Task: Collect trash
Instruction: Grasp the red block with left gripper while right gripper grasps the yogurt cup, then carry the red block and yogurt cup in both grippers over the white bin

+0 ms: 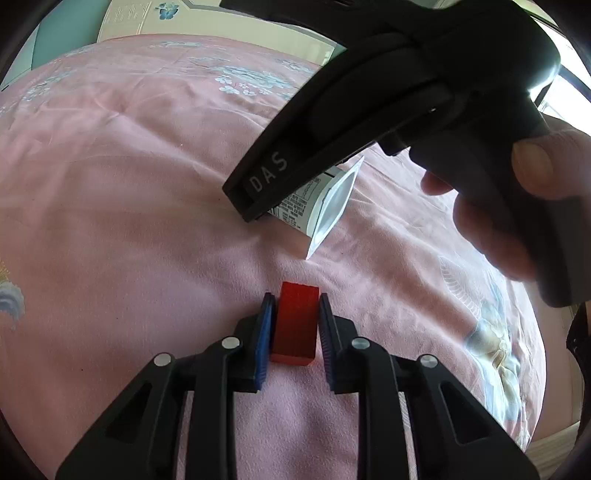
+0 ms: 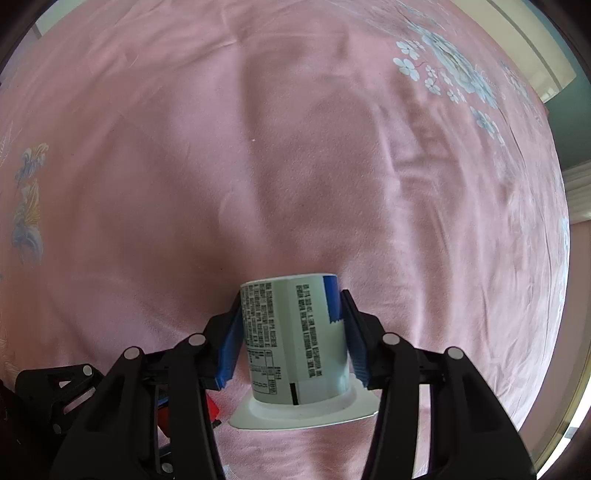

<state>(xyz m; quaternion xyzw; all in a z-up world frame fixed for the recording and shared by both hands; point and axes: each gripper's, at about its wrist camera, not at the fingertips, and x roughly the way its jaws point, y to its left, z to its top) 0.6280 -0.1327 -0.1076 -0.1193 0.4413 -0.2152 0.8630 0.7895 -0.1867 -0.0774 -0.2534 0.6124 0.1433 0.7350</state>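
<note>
Left gripper (image 1: 295, 325) clamps the red block (image 1: 295, 321), long axis along its fingers. Right gripper (image 2: 291, 332) clamps the yogurt cup (image 2: 295, 332) across its side walls, just beyond the block; both items sit on the pink bedspread (image 1: 129, 184).

1. A pink bedspread (image 1: 129, 192) with pale blue flower embroidery covers the bed.
2. A cream headboard (image 1: 129, 18) with a butterfly motif stands at its far edge.
3. Teal wall (image 1: 48, 48) behind; daylight.

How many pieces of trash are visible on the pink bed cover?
2. A red block sits between the left hand-held gripper's pads; a white cup is clamped in the right hand-held gripper. Others may be hidden.
</note>
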